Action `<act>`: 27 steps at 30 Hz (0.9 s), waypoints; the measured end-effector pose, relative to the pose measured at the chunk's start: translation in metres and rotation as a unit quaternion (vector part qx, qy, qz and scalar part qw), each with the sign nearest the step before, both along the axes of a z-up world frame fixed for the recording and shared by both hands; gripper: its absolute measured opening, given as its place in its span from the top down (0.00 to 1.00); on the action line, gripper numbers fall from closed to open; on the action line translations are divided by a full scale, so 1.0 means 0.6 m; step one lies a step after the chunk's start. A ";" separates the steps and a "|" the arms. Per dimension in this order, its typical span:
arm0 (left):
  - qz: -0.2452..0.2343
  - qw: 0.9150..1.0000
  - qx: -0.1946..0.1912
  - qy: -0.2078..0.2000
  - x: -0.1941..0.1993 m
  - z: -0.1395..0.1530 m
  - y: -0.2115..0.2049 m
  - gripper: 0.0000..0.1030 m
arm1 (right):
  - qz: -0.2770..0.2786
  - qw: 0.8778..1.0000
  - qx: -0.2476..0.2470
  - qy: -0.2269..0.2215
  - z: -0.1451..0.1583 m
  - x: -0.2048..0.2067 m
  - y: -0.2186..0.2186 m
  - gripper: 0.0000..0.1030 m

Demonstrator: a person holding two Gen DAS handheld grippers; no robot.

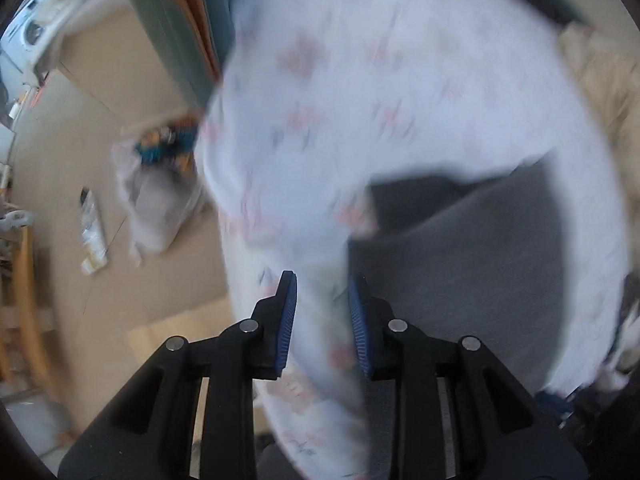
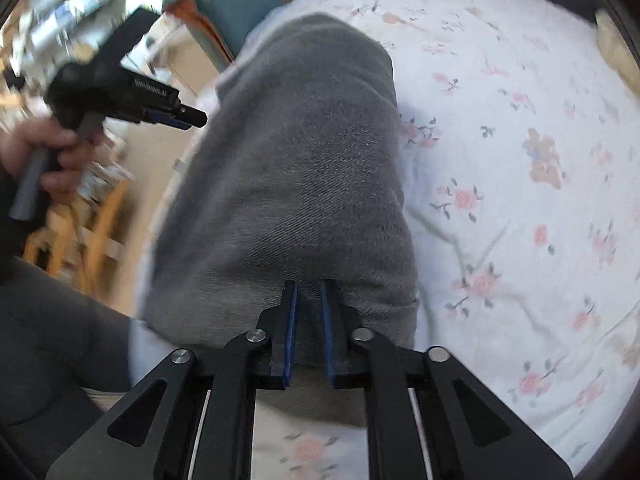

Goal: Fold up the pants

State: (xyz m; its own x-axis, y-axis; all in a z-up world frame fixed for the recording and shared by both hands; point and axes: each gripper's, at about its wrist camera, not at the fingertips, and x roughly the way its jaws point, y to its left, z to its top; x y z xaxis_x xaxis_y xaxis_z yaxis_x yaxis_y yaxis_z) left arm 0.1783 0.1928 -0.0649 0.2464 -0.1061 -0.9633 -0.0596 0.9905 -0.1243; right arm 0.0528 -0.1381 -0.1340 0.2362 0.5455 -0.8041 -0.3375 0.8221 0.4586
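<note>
Grey pants [image 2: 296,176] lie folded lengthwise on a white floral bed sheet [image 2: 520,160]. My right gripper [image 2: 310,284] is shut on the near edge of the pants, its blue pads pressed into the grey cloth. My left gripper [image 2: 192,118] shows in the right wrist view at the upper left, held in a hand, off the bed's left side and apart from the pants. In the blurred left wrist view my left gripper [image 1: 322,280] has its jaws apart with nothing gripped, above the sheet [image 1: 360,100], with the grey pants [image 1: 460,248] to its right.
A teal and orange cushion or headboard [image 2: 248,4] stands at the bed's far left. Beige floor [image 1: 72,168] lies left of the bed with a plastic bag [image 1: 156,200] and a packet [image 1: 92,232] on it. A wooden chair [image 2: 88,224] stands nearby.
</note>
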 end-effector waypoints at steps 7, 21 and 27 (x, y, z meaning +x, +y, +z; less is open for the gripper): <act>-0.174 0.979 -0.079 -0.067 -0.027 0.033 -0.128 0.53 | -0.190 0.968 0.149 0.069 -0.041 -0.043 -0.126 0.11; -0.147 0.987 0.060 -0.015 0.011 -0.070 -0.147 0.47 | -0.223 0.923 0.261 0.173 -0.151 -0.056 -0.026 0.26; -0.140 0.989 0.044 -0.030 0.007 -0.061 -0.134 0.48 | -0.205 0.953 0.211 0.070 -0.053 -0.042 -0.051 0.56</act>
